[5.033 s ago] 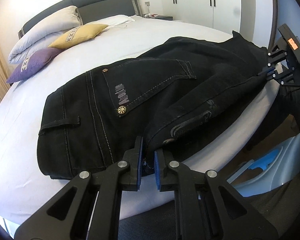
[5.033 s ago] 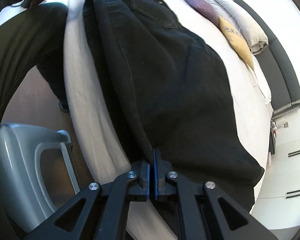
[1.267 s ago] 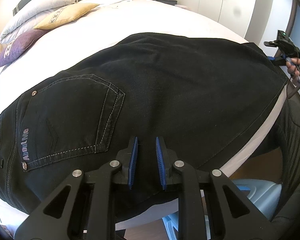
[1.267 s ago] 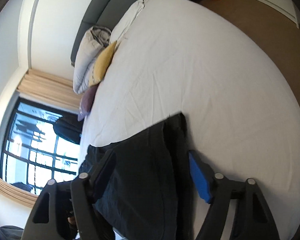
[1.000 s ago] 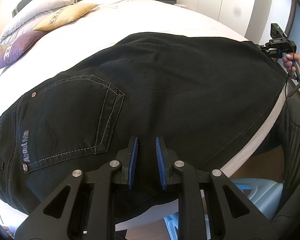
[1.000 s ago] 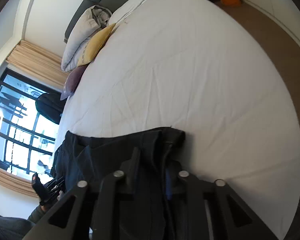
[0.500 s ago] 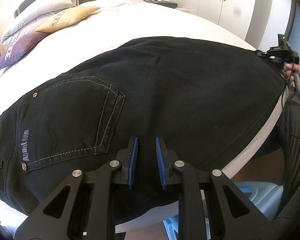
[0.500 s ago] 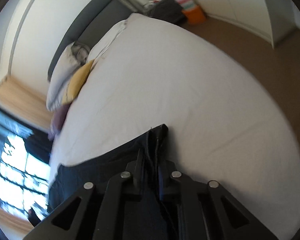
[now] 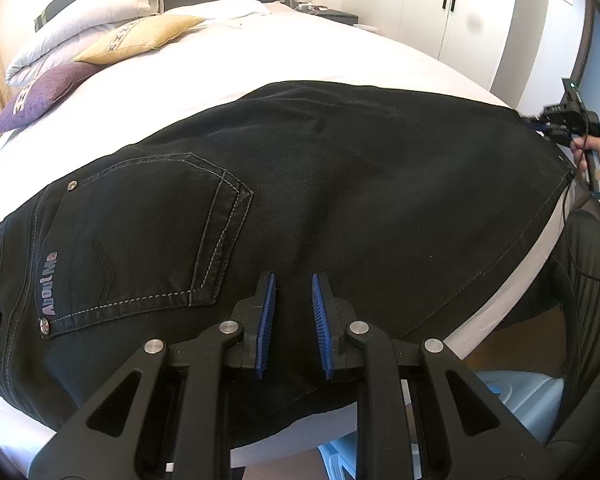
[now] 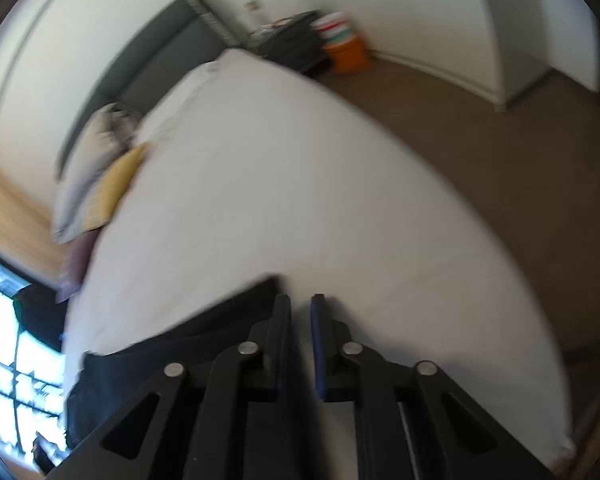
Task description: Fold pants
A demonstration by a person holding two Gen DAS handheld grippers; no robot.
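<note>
Black pants (image 9: 340,184) lay across the white bed (image 9: 284,52); pillows (image 9: 100,12) lined the headboard, wardrobes (image 9: 420,4) behind. The left gripper (image 9: 293,312) stood slightly spread; the right gripper (image 10: 301,336) was pressed nearly together, empty.

Both wrist views look steeply down, close; shared: bed (image 9: 300,40), pants (image 10: 172,344); right view blurred.

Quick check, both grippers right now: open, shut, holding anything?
Left gripper: narrowly open over the black jeans, no fabric visibly pinched.
Right gripper: shut down to a slit, empty; the jeans lie beside it.
</note>
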